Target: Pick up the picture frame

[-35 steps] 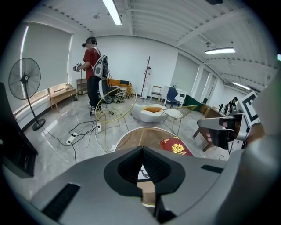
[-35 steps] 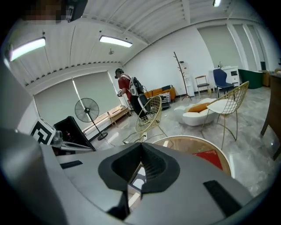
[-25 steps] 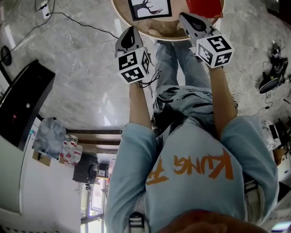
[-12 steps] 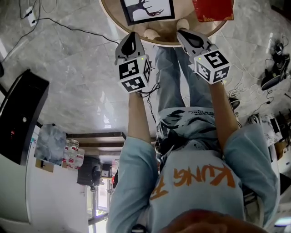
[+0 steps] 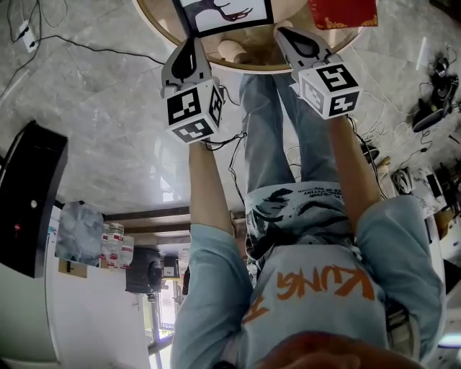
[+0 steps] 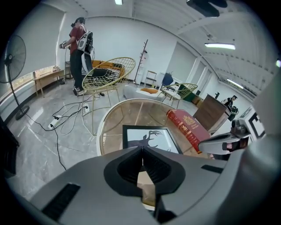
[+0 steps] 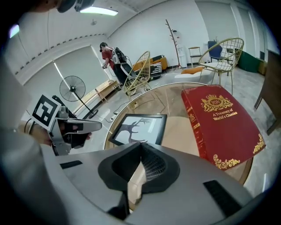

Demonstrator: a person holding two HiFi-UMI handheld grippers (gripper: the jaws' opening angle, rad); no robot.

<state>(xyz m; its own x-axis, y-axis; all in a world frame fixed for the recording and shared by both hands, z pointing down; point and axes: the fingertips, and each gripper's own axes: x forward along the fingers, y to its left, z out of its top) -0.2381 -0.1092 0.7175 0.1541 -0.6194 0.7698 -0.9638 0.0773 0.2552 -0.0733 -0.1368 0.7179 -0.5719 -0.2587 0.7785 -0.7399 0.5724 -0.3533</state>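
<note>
The picture frame [image 5: 223,14] is black-edged with a black stag silhouette on white. It lies flat on the round glass table [image 5: 155,21], ahead of both grippers. In the left gripper view the picture frame [image 6: 149,139] is just beyond the shut jaws of my left gripper [image 6: 142,151]. In the right gripper view the picture frame [image 7: 140,128] lies a little left of my right gripper [image 7: 141,147], which is shut and empty. From the head view, my left gripper [image 5: 189,50] hangs over the table's near edge and my right gripper [image 5: 289,36] is beside it. Neither touches the frame.
A big red book [image 7: 219,118] lies on the table right of the frame. Wire chairs [image 6: 107,74], a standing fan [image 6: 11,57], floor cables [image 6: 66,118] and a person [image 6: 79,48] are beyond the table. A black case [image 5: 29,194] sits on the floor at left.
Both grippers have come down towards the table's near edge, still shut. The table and frame have slid up to the top edge of the head view.
</note>
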